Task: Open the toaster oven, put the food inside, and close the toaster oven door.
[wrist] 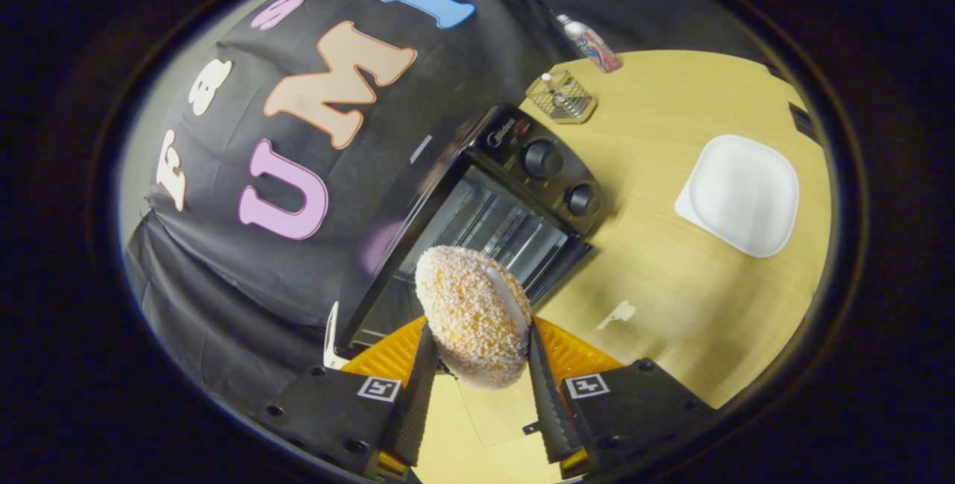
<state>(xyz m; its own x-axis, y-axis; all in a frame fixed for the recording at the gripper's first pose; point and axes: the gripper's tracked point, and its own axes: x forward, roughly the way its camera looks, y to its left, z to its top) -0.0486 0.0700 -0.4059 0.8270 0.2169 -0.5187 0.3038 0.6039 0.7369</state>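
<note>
The jaws of the gripper (477, 353) are narrow, pressing the breaded food (472, 316) from both sides, just above the counter (671, 275). It looks light, crumbly and a little soft, so a hold across its middle seems best. Beyond it stands the toaster oven (492, 208), door open; further right lies a white plate (740, 195).

Breaded patty (471, 316) hides the toaster oven (485, 223) door front edge; knob (542, 158) markings too small; wire basket (561, 96) contents unclear.
</note>
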